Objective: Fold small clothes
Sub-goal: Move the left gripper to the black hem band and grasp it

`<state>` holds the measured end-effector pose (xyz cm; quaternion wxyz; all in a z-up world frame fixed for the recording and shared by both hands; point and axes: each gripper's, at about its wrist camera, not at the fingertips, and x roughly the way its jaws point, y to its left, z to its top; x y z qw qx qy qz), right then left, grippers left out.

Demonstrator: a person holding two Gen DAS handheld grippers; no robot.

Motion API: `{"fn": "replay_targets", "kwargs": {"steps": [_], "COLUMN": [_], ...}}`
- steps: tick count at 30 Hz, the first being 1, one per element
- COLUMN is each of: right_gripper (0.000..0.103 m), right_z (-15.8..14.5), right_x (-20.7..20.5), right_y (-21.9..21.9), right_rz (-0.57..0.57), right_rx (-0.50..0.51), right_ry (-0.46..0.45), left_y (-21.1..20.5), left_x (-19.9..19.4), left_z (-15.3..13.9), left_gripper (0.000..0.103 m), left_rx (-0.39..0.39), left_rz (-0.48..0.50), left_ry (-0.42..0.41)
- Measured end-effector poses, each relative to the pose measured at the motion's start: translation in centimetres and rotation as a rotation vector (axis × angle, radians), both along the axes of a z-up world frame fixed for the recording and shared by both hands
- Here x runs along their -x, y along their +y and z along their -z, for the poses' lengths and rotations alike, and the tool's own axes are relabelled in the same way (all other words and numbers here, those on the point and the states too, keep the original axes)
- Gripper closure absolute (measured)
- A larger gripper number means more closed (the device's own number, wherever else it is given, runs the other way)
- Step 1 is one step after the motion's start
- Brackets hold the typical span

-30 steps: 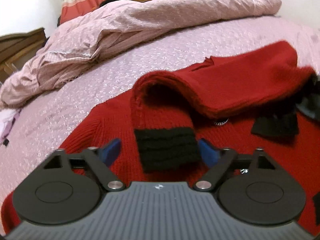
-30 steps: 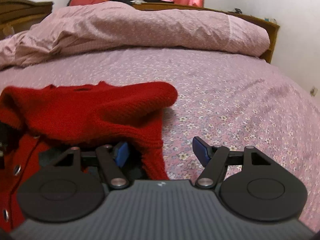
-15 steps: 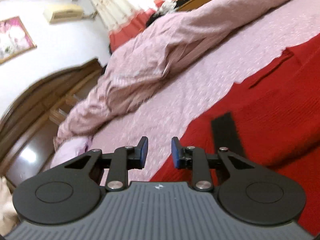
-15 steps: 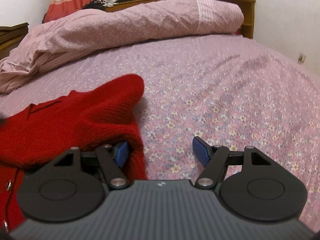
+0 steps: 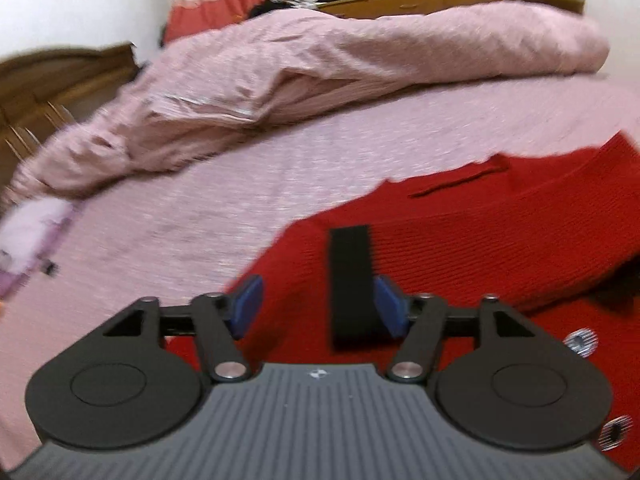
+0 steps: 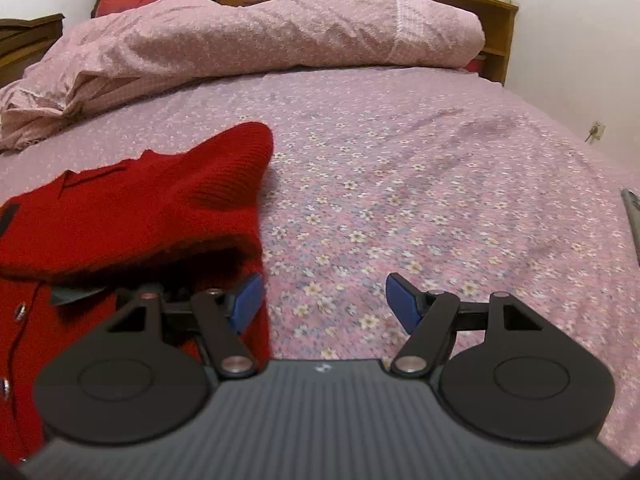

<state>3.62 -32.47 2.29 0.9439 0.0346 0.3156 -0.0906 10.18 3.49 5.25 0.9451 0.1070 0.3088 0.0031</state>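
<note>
Red knitted cardigan (image 5: 500, 240) lies on pink flowered bedsheet (image 6: 420, 184), sleeves folded over body. Left gripper (image 5: 316, 308) has jaws wide apart, holds nothing; black ribbed cuff (image 5: 350, 280) lies between blue fingertips (image 5: 248, 304), closer to right one. Left view is blurred. Right gripper (image 6: 324, 300) also wide open, empty, over bare sheet; cardigan edge at 9 o'clock, just beside its left pad. Silver buttons (image 6: 20, 312) at 8 o'clock. Rolled pink duvet (image 6: 260, 36) at 12 o'clock, well apart.
</note>
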Motion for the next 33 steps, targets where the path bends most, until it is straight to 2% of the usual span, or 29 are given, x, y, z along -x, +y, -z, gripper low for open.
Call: {"fn": "replay_targets", "kwargs": {"steps": [4,9,13,19,21,22,23,27,31,32,33], "right_gripper": [0.033,0.033,0.033,0.033,0.033,0.033,0.033,0.033,0.033,0.033,0.033], "right_z": [-0.4,-0.2,0.5,1.9,2.2,2.3,2.3,2.5,2.6,2.7,2.7], "right_x": [1.1,2.0,1.9,1.4,1.4,1.5,1.5,1.4,1.3,1.3,1.3], "right_y": [0.0,1.0,1.8,1.9,1.9,1.9,1.9,1.9,2.0,2.0,2.0], "right_rz": [0.009,-0.004,-0.024,-0.012,-0.008,-0.007,-0.008,-0.007,-0.004,-0.003,-0.002], "right_rx": [-0.023,-0.031,-0.031,-0.042,-0.051,-0.052,-0.051,-0.058,-0.054,-0.052,-0.052], "right_ry": [-0.02,-0.037,-0.031,0.006,0.006,0.005,0.003,0.003,-0.001,-0.002,-0.002], "left_y": [-0.3,0.0,0.5,1.3,1.2,0.9,0.5,-1.0,-0.6,-0.5,-0.5], "left_x": [-0.9,-2.6,-4.2,-5.2,-5.2,-5.0,-4.8,-4.6,-5.8,-6.0,-5.8], "left_z": [0.8,1.8,3.2,3.9,3.7,3.5,3.4,3.6,3.7,3.3,2.9], "left_gripper": [0.033,0.041,0.039,0.037,0.049,0.062,0.066,0.068,0.068,0.08,0.084], "left_rx": [0.055,0.114,0.154,0.23,0.234,0.23,0.222,0.142,0.196,0.205,0.211], "left_rz": [0.017,0.054,0.017,-0.011,-0.016,-0.004,0.005,0.016,-0.032,-0.036,-0.034], "left_ry": [0.034,0.091,0.147,0.141,0.13,0.123,0.121,0.098,0.11,0.112,0.097]}}
